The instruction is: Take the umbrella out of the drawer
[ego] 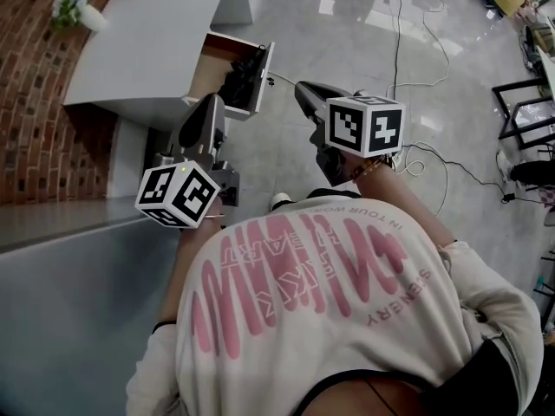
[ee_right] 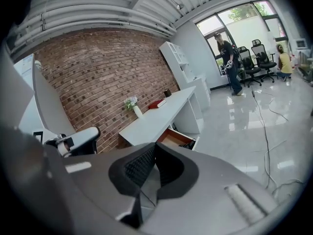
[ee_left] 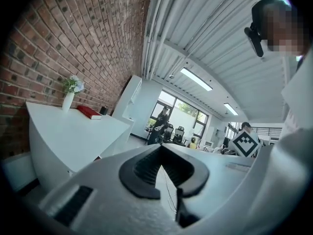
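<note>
The white desk [ego: 147,50] has its drawer [ego: 227,69] pulled open, and the dark folded umbrella [ego: 244,81] lies inside against the drawer front. My left gripper [ego: 214,100] hangs shut and empty just short of the drawer, below it in the head view. Shut as well, my right gripper [ego: 301,87] holds nothing and sits to the right of the drawer. In the right gripper view the open drawer [ee_right: 177,139] and a bit of the umbrella [ee_right: 191,144] show just past the closed pads [ee_right: 142,163]. The left gripper view looks level past the desk [ee_left: 73,131].
A vase of flowers [ego: 74,7] and a red book [ee_left: 89,112] stand on the desk by the brick wall [ego: 43,137]. Cables [ego: 416,76] trail over the glossy floor. A black frame [ego: 520,111] stands far right. A person [ee_right: 230,62] and office chairs [ee_right: 257,58] are by the windows.
</note>
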### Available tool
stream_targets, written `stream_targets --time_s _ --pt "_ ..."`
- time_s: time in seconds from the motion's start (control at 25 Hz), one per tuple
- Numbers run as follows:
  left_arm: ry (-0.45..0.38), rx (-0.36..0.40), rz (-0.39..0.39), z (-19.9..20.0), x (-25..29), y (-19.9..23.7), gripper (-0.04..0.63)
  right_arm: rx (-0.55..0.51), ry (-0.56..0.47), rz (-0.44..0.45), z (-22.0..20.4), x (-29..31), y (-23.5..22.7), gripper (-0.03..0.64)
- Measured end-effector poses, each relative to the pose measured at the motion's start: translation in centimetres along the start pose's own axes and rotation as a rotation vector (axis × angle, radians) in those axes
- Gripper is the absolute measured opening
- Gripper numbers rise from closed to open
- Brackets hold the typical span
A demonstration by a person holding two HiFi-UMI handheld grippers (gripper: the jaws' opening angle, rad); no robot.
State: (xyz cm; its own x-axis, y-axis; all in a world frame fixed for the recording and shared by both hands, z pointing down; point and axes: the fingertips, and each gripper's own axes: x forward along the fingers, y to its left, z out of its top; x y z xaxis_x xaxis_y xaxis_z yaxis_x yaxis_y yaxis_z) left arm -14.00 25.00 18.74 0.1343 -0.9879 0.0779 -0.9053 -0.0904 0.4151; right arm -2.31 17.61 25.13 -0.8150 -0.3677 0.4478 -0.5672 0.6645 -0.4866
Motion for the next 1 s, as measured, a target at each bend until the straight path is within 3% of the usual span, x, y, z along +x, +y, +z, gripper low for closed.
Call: stream_targets --time_s 0.24,0.56,1.0 --pt "0.037 -0.016 -0.033 -1.7 1.4 0.0 0.005 0.028 0.035 -0.038 -1.5 0.4 -1.3 0.011" --pt "0.066 -0.057 0.022 -3.5 3.2 1.9 0.005 0.046 0.082 -0.028 -1.7 1.8 -3.6 0.011" --pt "0.005 -0.042 0.167 -0.6 9.6 5.2 0.005 -0.008 0.129 0.110 6.1 9.4 -6.7 0.011"
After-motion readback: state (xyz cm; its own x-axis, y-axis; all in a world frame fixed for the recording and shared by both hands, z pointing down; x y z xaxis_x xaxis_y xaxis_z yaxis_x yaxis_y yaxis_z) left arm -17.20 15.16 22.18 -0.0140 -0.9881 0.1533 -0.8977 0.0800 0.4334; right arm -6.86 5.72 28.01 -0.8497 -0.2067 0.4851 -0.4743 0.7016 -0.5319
